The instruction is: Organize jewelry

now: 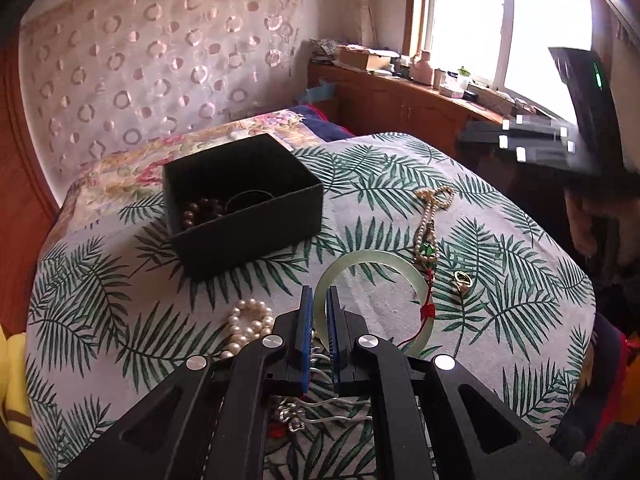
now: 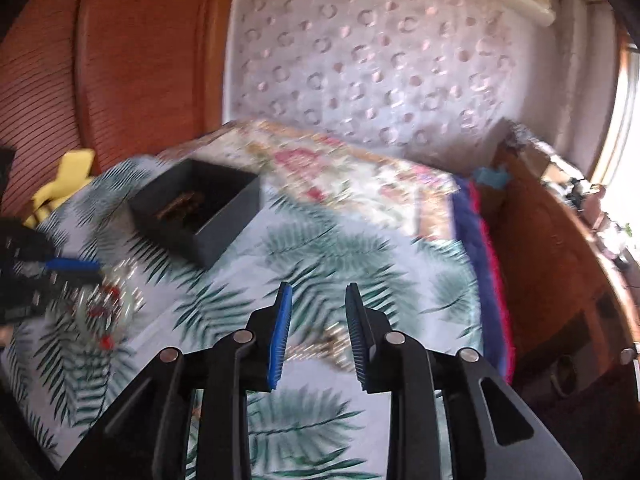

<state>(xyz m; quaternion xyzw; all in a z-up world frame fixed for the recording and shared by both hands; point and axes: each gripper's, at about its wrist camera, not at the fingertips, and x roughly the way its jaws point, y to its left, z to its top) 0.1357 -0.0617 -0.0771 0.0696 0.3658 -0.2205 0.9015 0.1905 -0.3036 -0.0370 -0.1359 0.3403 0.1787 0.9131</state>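
Box (image 1: pixel 240 204) ahead holds brown beads (image 1: pixel 202 210). Left gripper (image 1: pixel 319 300) clamped on jade bangle (image 1: pixel 372 296); pearls (image 1: pixel 248 324) beside it wait. Right gripper (image 2: pixel 319 300) apart, empty.

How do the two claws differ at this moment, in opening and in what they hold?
The left claw is nearly closed, its pads pinching the rim of the pale green jade bangle; the right claw is spread wide with nothing between its pads. The left view is sharp, while the right view is blurred by motion. The left claw sits among jewelry; the right claw hangs above a blurred gold chain. Both have blue pads and point toward the black box.
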